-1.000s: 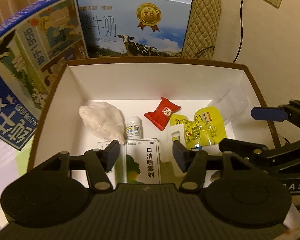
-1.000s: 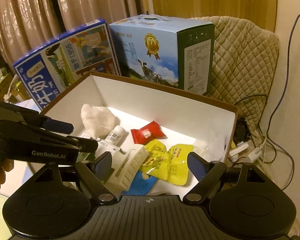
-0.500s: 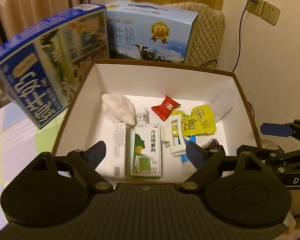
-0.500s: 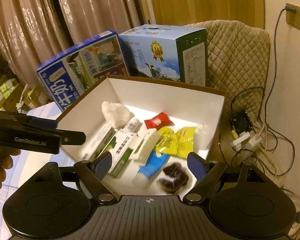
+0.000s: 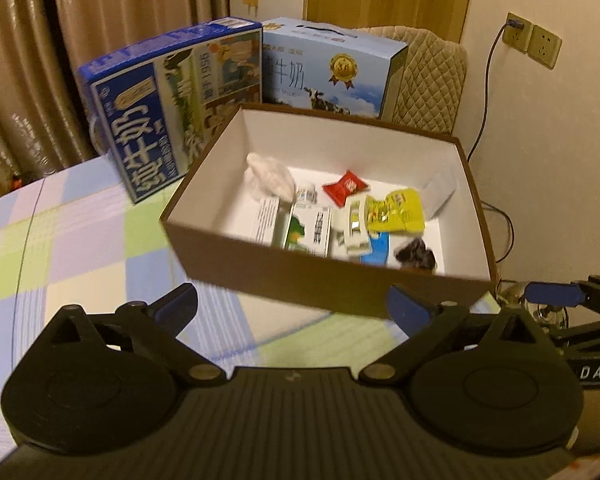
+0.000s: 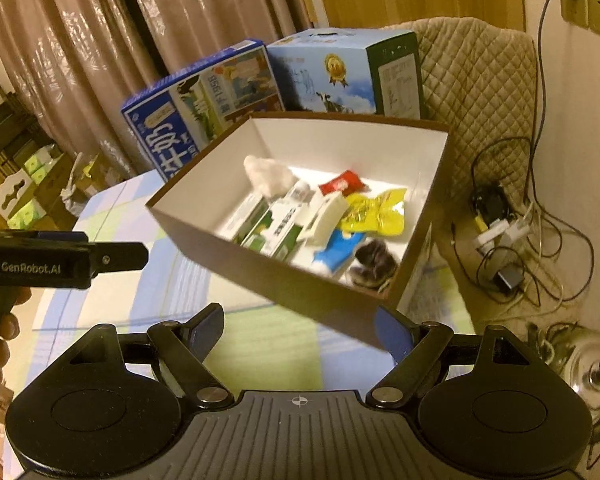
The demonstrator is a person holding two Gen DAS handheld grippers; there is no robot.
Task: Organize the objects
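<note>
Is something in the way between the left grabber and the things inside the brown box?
Yes. The brown box's near wall stands between the open left gripper and the items, such as the green and white carton. Nothing visible blocks the box's open top.

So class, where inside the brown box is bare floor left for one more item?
The brown box has bare white floor along its left wall, beside the white cloth, and at the back right behind the yellow pouch. The near middle is crowded.

Home, lived-in room | showed curtains (image 6: pixel 80 60), quilted chair cover (image 6: pixel 480 80), checked tablecloth (image 5: pixel 80 232), milk cartons (image 5: pixel 172 100), wall sockets (image 5: pixel 534 42)
</note>
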